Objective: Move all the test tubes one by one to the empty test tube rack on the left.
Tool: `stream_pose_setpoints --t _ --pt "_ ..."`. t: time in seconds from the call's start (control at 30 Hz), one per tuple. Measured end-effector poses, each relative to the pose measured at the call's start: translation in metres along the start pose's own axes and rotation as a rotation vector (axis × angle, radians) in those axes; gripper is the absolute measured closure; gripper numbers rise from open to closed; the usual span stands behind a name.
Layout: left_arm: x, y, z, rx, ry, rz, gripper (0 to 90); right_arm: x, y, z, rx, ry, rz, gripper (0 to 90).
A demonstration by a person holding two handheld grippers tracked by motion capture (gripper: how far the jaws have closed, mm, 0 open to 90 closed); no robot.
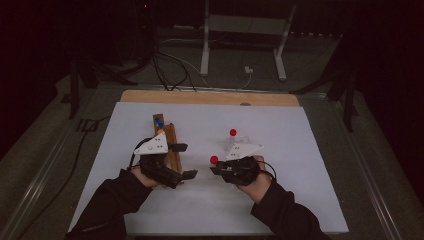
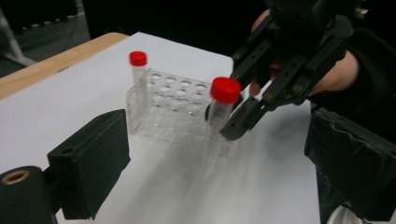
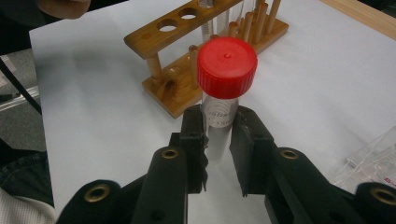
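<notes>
My right gripper (image 3: pixel 217 142) is shut on a clear tube with a red cap (image 3: pixel 227 67), held upright just under the cap. From above, that tube (image 1: pixel 214 160) hangs at the right gripper (image 1: pixel 217 169) left of a clear plastic rack (image 1: pixel 241 143). A second red-capped tube (image 1: pixel 233 132) stands in that rack. In the left gripper view the held tube (image 2: pixel 224 93) is in front of the clear rack (image 2: pixel 173 107), near its right end. My left gripper (image 1: pixel 186 161) stands open by the wooden rack (image 1: pixel 169 140), nothing between its jaws.
The wooden rack (image 3: pixel 210 60) has round holes and pegs and holds a blue-capped item (image 1: pixel 159 122) at its far end. The white mat (image 1: pixel 280 200) lies on a wooden table (image 1: pixel 210 97). A corner of the clear rack (image 3: pixel 373 156) lies right of my right gripper.
</notes>
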State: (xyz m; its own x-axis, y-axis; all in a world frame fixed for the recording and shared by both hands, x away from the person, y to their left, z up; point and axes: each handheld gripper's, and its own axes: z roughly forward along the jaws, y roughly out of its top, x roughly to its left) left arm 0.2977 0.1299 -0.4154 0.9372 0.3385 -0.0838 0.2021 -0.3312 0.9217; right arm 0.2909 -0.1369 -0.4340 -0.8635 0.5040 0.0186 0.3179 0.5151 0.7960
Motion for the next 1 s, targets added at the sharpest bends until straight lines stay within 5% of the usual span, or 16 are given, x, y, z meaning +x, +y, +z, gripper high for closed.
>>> stream_pose_setpoints --t 0.3,0.63,1.0 --pt "-0.005 0.007 0.016 0.008 -0.041 0.027 20.7 0.003 -0.001 0.001 0.002 0.011 -0.002 75.6" --pt "-0.005 0.008 0.034 0.030 -0.006 0.060 47.2 0.005 0.000 0.001 -0.006 0.023 -0.008 75.6" --pt "-0.005 0.009 0.045 0.034 -0.046 0.066 66.4 0.005 0.000 0.000 -0.006 0.028 -0.005 75.6"
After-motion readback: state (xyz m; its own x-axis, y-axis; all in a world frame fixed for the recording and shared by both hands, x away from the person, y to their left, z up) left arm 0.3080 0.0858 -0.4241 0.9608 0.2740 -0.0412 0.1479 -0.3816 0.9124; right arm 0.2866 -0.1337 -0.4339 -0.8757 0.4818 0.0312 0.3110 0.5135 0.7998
